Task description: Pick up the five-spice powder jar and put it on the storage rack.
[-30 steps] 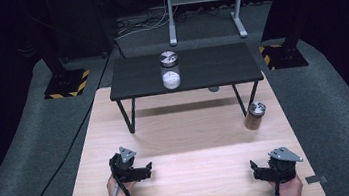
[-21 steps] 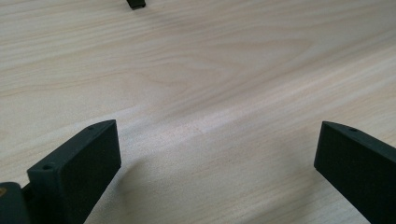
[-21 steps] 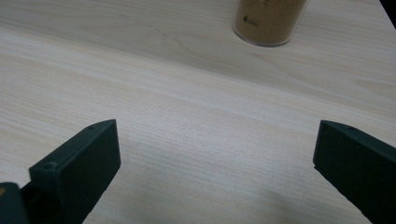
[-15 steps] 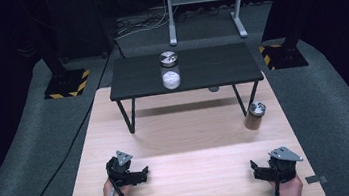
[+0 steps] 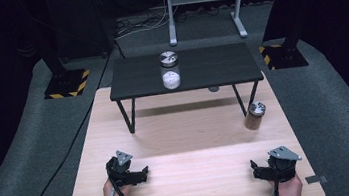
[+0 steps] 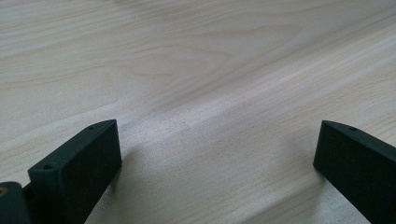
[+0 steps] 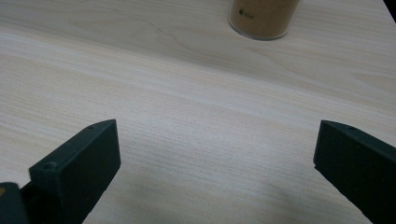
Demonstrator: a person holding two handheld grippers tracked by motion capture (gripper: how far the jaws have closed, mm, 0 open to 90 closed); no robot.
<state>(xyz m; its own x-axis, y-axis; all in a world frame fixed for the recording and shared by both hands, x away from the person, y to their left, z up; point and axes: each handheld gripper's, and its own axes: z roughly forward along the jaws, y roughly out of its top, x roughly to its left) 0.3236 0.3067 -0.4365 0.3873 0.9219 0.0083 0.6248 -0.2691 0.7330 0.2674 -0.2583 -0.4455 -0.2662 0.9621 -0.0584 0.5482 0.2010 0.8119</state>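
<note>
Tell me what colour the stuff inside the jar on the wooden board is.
Brown, best seen in the right gripper view: jar.

A small table [image 5: 209, 68] stands at the far end of the surface [image 5: 186, 131], with a jar [image 5: 169, 70] on it left of its middle. A second jar [image 5: 255, 116] stands on the surface by the table's right front leg. The left gripper [image 5: 141, 175] and the right gripper [image 5: 256, 168] rest near the front corners, well apart.

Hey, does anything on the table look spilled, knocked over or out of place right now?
Nothing stands out. The brown jar stands upright on the wooden table, the clear jar upright on the small black table, and no spill shows.
</note>
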